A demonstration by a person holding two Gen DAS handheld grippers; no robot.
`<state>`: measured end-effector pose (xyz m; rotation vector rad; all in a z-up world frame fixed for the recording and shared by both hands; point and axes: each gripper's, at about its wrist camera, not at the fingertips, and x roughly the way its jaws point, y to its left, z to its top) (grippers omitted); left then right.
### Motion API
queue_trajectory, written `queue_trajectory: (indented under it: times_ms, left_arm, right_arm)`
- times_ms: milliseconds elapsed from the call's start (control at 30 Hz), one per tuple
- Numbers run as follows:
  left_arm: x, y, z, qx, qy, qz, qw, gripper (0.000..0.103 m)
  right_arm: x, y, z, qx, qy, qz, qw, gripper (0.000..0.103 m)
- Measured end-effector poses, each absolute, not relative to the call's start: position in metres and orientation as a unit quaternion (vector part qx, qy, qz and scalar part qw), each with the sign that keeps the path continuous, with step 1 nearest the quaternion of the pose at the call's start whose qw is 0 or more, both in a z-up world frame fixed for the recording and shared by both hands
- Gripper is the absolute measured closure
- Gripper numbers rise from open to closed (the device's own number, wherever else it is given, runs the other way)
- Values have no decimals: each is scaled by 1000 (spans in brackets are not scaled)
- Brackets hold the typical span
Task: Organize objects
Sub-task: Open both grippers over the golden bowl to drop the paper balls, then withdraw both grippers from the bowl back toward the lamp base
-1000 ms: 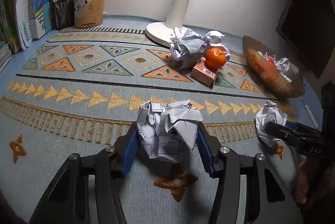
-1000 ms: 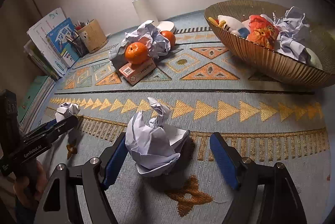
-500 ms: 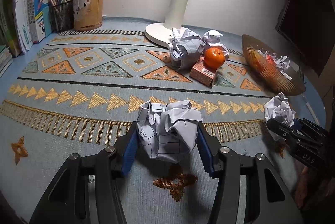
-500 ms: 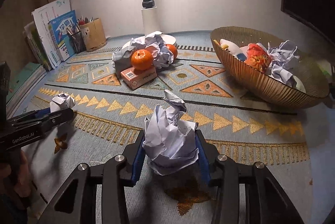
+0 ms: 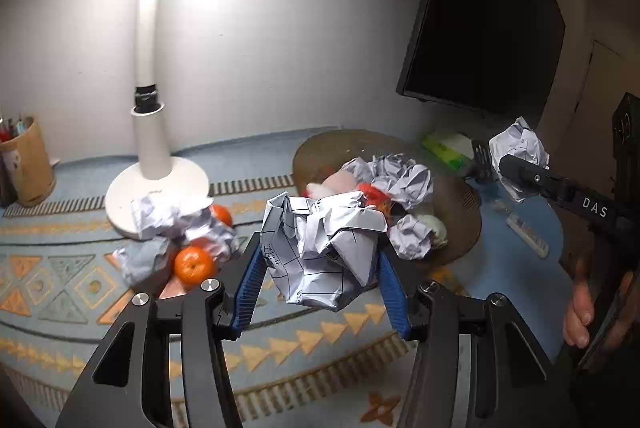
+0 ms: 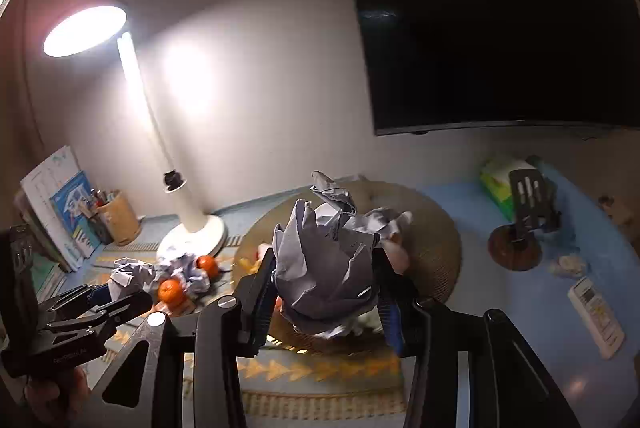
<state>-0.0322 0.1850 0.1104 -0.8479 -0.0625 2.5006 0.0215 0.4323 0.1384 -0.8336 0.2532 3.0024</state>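
Holding one crumpled paper apiece: left gripper [image 5: 318,278] clamps a lined paper ball [image 5: 320,248] between its blue pads, raised off the patterned mat [image 5: 72,284] near the woven bowl [image 5: 460,211]; right gripper [image 6: 326,292] grips a grey-white paper wad [image 6: 326,268] above that bowl [image 6: 436,228]. Bowl contents: several paper wads [image 5: 404,175], a red item, pale items. On mat beside the white lamp base [image 5: 156,187]: loose crumpled papers [image 5: 168,216], two oranges [image 5: 193,266], a small box, partly hidden. Remote control [image 6: 596,312] on blue table at right.
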Motion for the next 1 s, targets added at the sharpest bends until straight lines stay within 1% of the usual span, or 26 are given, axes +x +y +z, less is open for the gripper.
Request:
queue_trajectory:
  times_ms: [167,200,233,267,300,333,433,600,700,733,800,933,1000]
  left_arm:
    - [-75,244,107,-317,-7,910,268,52]
    - [-81,252,105,-316,-4,910,267,52]
    - [-84,259,103,-312,0,913,262,45]
    - [-86,265,101,-308,5,918,251,24]
    - [-88,268,99,-307,8,920,241,14]
    - [-88,269,99,-304,5,921,242,6]
    - [-80,260,100,-298,-9,919,257,6]
    - [-53,225,107,-296,-15,924,241,6]
    - [-29,190,113,-291,-29,930,224,6]
    - [-20,176,114,-290,-33,933,212,4]
    - [-1,145,111,-285,-42,941,175,1]
    - [28,83,83,-296,-58,949,94,1]
    - [32,60,64,-306,-44,950,49,1]
  right_arm:
    - [-22,471,121,-305,88,947,44,59]
    - [-28,477,115,-318,91,943,50,54]
    - [-35,482,109,-328,94,938,54,49]
    - [-38,485,104,-334,98,936,55,48]
    - [-40,488,100,-339,101,934,54,46]
    - [-39,491,98,-342,105,933,51,44]
    - [-28,494,96,-335,112,935,40,38]
    - [-3,470,105,-330,109,938,11,38]
    - [18,434,114,-324,104,940,-23,38]
    - [26,419,114,-325,102,940,-33,37]
    - [41,386,105,-330,97,937,-56,35]
    - [55,317,62,-364,60,926,-82,35]
    - [54,293,40,-380,49,920,-84,35]
